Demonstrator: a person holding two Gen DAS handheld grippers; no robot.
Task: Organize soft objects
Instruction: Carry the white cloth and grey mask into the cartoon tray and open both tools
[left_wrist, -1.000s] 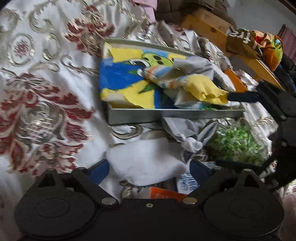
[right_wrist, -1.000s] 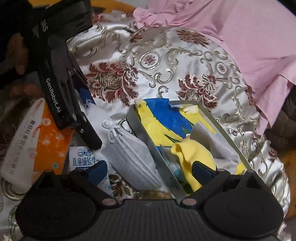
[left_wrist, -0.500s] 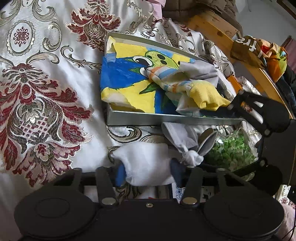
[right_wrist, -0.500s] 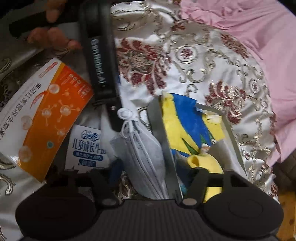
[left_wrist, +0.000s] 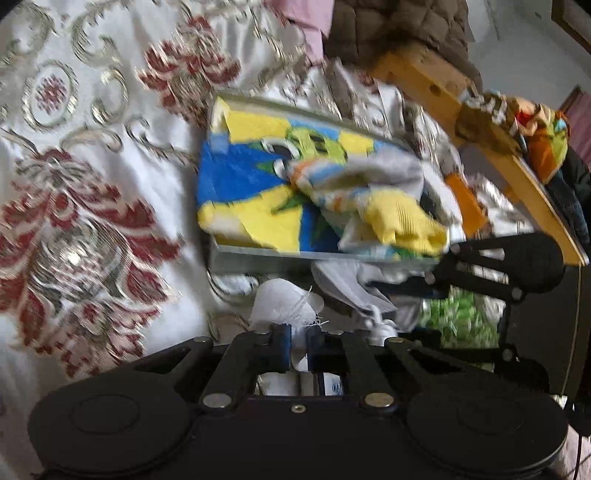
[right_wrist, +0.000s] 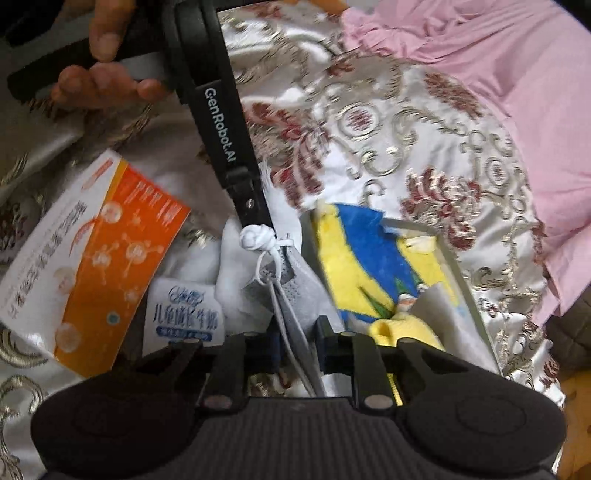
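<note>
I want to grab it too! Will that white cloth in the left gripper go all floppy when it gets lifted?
Probably floppy: the white cloth bunches into soft folds where the left gripper pinches it. Likely light too, since it looks thin, with frayed threads. It shouldn't roll, but a loose end may drag.

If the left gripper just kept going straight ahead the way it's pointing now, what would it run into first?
The left gripper is shut on a white cloth, so the cloth leads. Straight ahead, it would probably meet the near wall of the metal tray holding the blue and yellow fabric, though motion blur leaves depth unclear.
</note>
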